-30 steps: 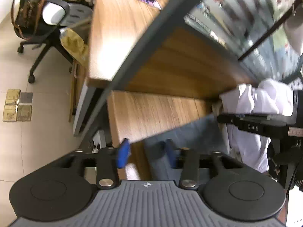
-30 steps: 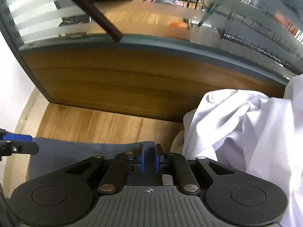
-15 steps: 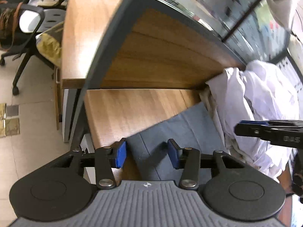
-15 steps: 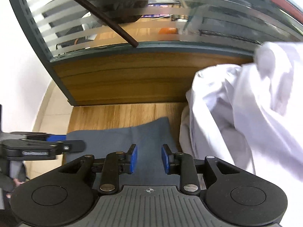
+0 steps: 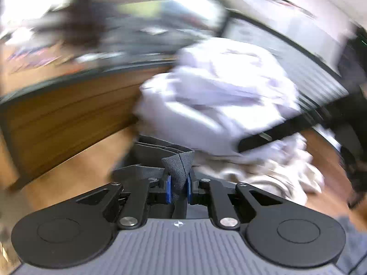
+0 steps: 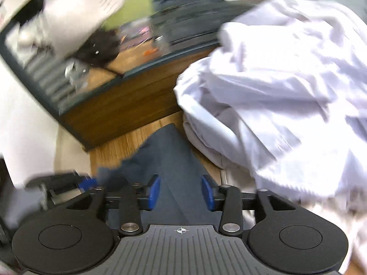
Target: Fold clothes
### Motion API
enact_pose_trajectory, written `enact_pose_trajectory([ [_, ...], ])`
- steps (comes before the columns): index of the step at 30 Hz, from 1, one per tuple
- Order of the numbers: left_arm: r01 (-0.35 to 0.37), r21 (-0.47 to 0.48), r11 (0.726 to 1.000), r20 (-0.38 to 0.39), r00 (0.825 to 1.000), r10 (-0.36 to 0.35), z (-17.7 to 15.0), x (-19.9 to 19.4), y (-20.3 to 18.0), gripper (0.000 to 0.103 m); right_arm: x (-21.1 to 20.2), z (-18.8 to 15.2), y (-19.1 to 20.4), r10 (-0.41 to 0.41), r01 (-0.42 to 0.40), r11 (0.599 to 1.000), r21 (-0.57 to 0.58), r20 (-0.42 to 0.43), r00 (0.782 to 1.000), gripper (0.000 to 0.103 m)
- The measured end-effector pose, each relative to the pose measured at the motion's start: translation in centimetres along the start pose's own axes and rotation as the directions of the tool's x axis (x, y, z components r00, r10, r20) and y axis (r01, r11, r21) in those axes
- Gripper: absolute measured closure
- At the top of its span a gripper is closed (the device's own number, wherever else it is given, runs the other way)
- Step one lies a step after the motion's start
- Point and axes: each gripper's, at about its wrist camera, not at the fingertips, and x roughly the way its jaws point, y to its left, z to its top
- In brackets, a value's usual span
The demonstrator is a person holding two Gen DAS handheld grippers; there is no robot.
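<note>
- Here the left gripper (image 5: pixel 178 189) is closing its blue pads (image 5: pixel 169 189) on a bunched fold of the grey garment (image 5: pixel 179 167), and the cloth is pinched between them and stands up past the tips.
- The right gripper (image 6: pixel 181 192) is opening; its blue pads (image 6: pixel 154 191) stand apart and press on nothing, with the grey garment (image 6: pixel 169 158) lying flat below and between them.
- In the right wrist view the grey garment runs from the gripper toward 12 o'clock across the wooden tabletop (image 6: pixel 110 153), ending in a corner just beside the white clothes pile.
- The white clothes pile (image 6: pixel 286 91) fills the 1 to 3 o'clock part of that view and rests against the wooden partition (image 6: pixel 128 105).
- The left gripper shows at 9 o'clock in the right wrist view, blurred, at the garment's edge.
- In the left wrist view the white pile (image 5: pixel 224 91) sits at 12 to 2 o'clock, with a dark, blurred bar (image 5: pixel 275 133) crossing in front of it; I cannot tell what it is.
</note>
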Motion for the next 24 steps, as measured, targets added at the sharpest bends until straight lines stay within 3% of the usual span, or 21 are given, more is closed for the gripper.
enact_pose_trajectory([
  [4, 0.114, 0.142, 0.983, -0.031, 0.993, -0.111, -0.7, 0.6, -3.7, 0.090, -0.9, -0.6, -2.7, 0.070, -0.065, 0.980, 0.190, -0.018, 0.997, 0.046],
  [9, 0.212, 0.228, 0.950, -0.095, 0.976, -0.195, -2.2, 1.2, -6.2, 0.090, 0.1, -2.2, -6.0, 0.117, -0.086, 0.916, 0.391, -0.057, 0.991, 0.046],
  [11, 0.245, 0.263, 0.933, -0.120, 0.968, -0.220, -2.8, 1.3, -7.0, 0.090, 0.8, -2.7, -6.4, 0.130, -0.088, 0.907, 0.411, -0.075, 0.989, 0.046],
  [18, 0.324, 0.316, 0.892, -0.176, 0.944, -0.280, -3.5, 1.5, -9.3, 0.090, 3.1, -4.2, -4.5, 0.096, -0.044, 0.950, 0.308, -0.155, 0.983, 0.045],
  [20, 0.344, 0.315, 0.885, -0.191, 0.936, -0.296, -3.5, 1.6, -9.6, 0.089, 3.5, -4.9, -4.0, 0.071, -0.022, 0.961, 0.277, -0.168, 0.983, 0.067],
  [21, 0.354, 0.314, 0.881, -0.199, 0.932, -0.304, -3.6, 1.6, -9.8, 0.088, 3.6, -5.2, -4.1, 0.073, -0.024, 0.961, 0.275, -0.168, 0.983, 0.097],
  [24, 0.416, 0.270, 0.868, -0.193, 0.907, -0.375, -3.1, 0.8, -9.1, 0.078, 2.3, -6.3, -4.9, 0.074, -0.034, 0.949, 0.315, -0.116, 0.991, 0.096],
])
